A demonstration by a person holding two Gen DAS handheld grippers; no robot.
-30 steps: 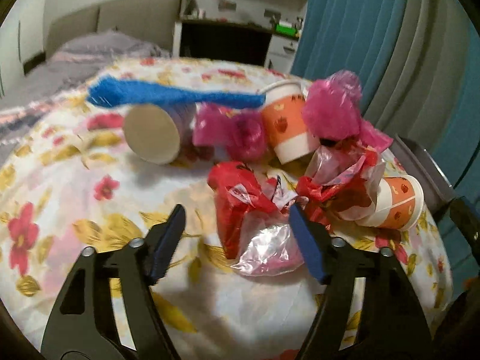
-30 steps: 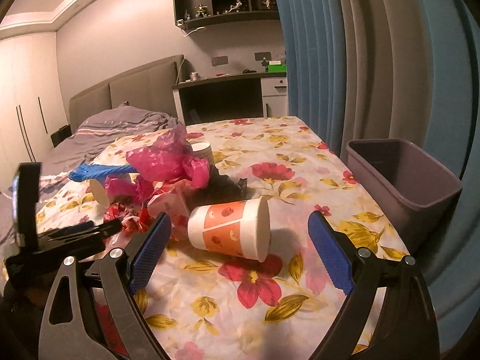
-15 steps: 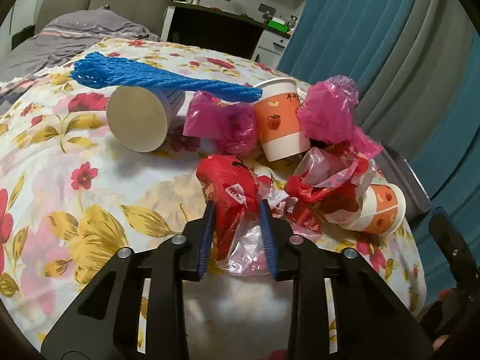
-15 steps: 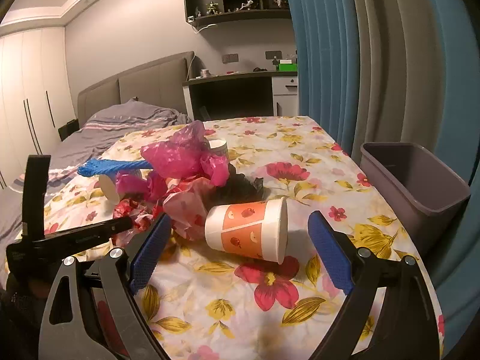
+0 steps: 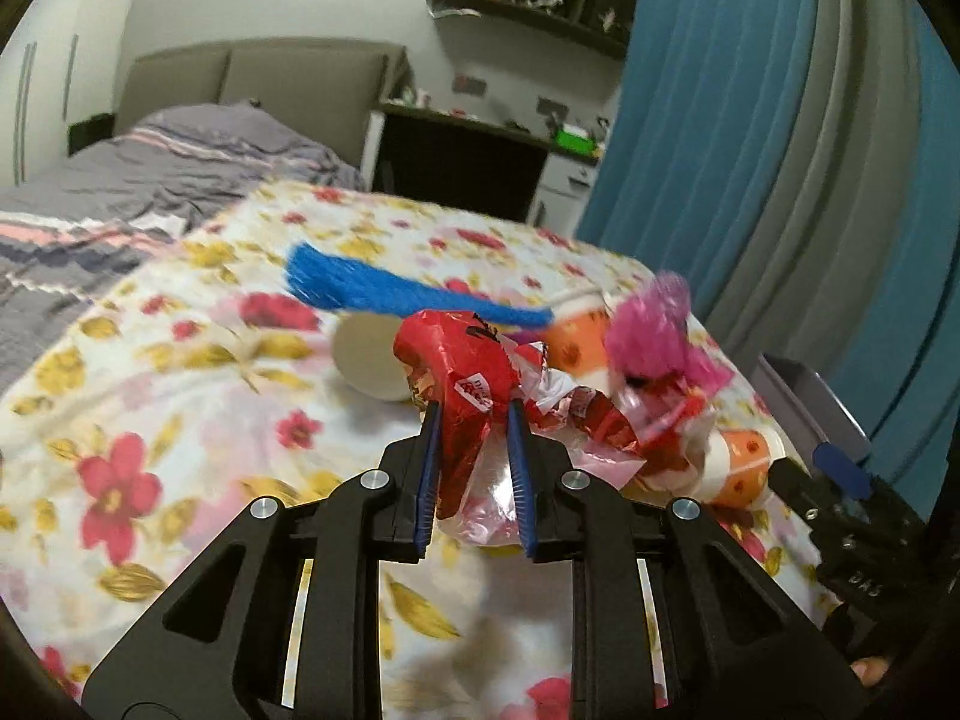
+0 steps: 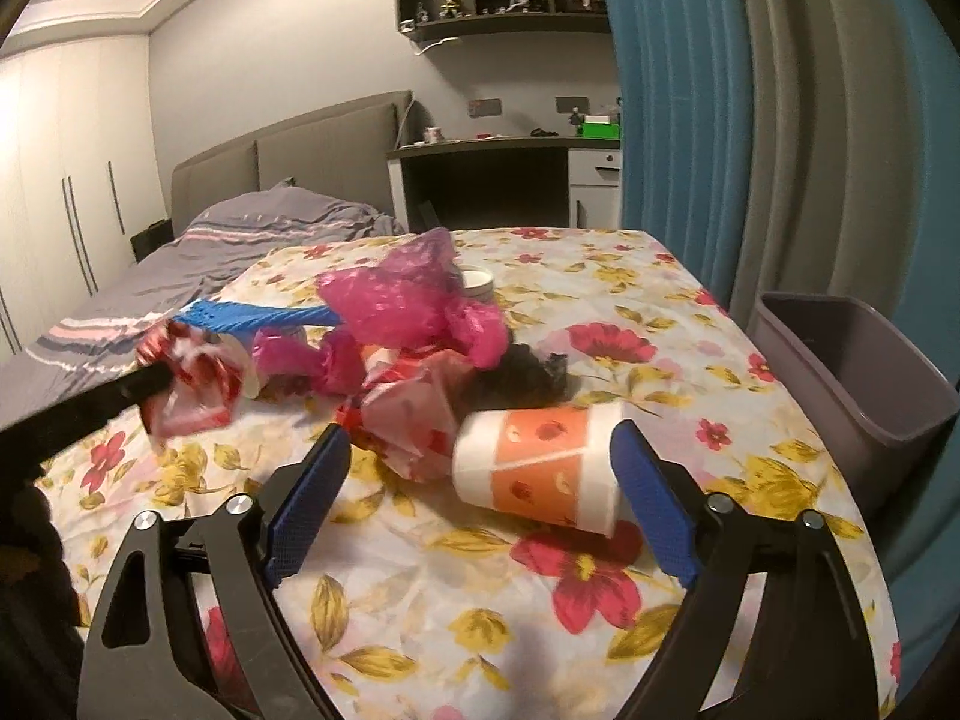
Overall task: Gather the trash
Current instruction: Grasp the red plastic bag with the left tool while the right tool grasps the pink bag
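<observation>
My left gripper (image 5: 474, 414) is shut on a crumpled red and clear plastic wrapper (image 5: 462, 384) and holds it lifted above the flowered tablecloth; the wrapper also shows in the right wrist view (image 6: 192, 378). My right gripper (image 6: 480, 450) is open, its jaws on either side of an orange and white paper cup (image 6: 540, 468) lying on its side. Behind lie pink plastic bags (image 6: 414, 300), a red and pink wrapper (image 6: 414, 414), a blue mesh sleeve (image 6: 264, 315), a black wad (image 6: 522, 372) and more cups (image 5: 369, 363).
A grey plastic bin (image 6: 858, 372) stands off the table's right edge, in front of a blue curtain (image 6: 678, 120). A bed (image 6: 240, 240) lies to the left and a desk (image 6: 498, 180) at the back.
My left gripper closed on the red wrapper and raised it off the table. My right gripper moved in closer to the lying orange cup and stayed open.
</observation>
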